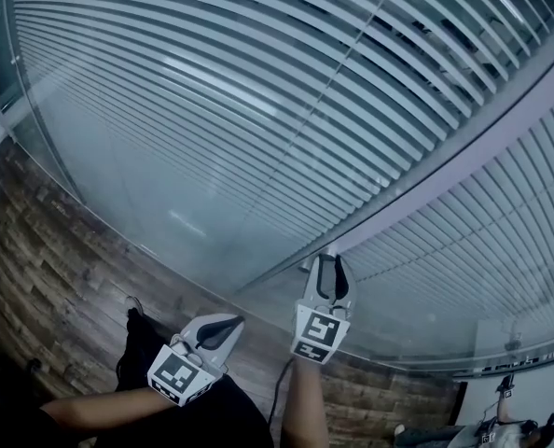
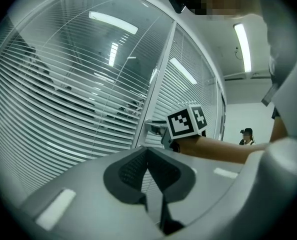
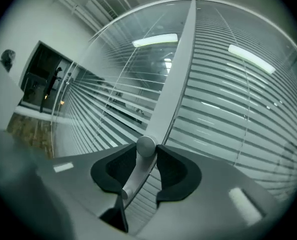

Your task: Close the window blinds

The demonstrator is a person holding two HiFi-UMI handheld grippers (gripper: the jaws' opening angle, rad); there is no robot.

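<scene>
While I watch the right gripper view, the right gripper (image 3: 146, 154) has its two dark pads pressed on either side of a round metal knob (image 3: 145, 145), so its jaws stand part-way apart and are clamped on that knob. A silver stem (image 3: 131, 176) runs back from the knob between the pads. The knob sits at the foot of the pale frame post (image 3: 176, 84) that divides two glazed panels.

From the head view I see the same right gripper (image 1: 331, 261) reaching up to that frame post (image 1: 463, 171), with its marker cube (image 1: 316, 334) facing me. The left gripper (image 1: 235, 323) hangs lower and to the left, apart from the glass and from the right one. In its own view the left gripper (image 2: 148, 152) has its pad tips brought together and nothing between them; past them I see the right gripper's marker cube (image 2: 187, 120) and the forearm (image 2: 223, 149) behind it.

The window blinds (image 1: 258, 91) fill both panels behind the glass, on each side of the post. Their white slats (image 3: 228, 99) run level, and on the left panel (image 2: 63, 99) dark gaps show between them. A wood-plank floor (image 1: 53, 278) lies below the glass. Far off in the left gripper view another person (image 2: 246, 136) stands by a white wall
</scene>
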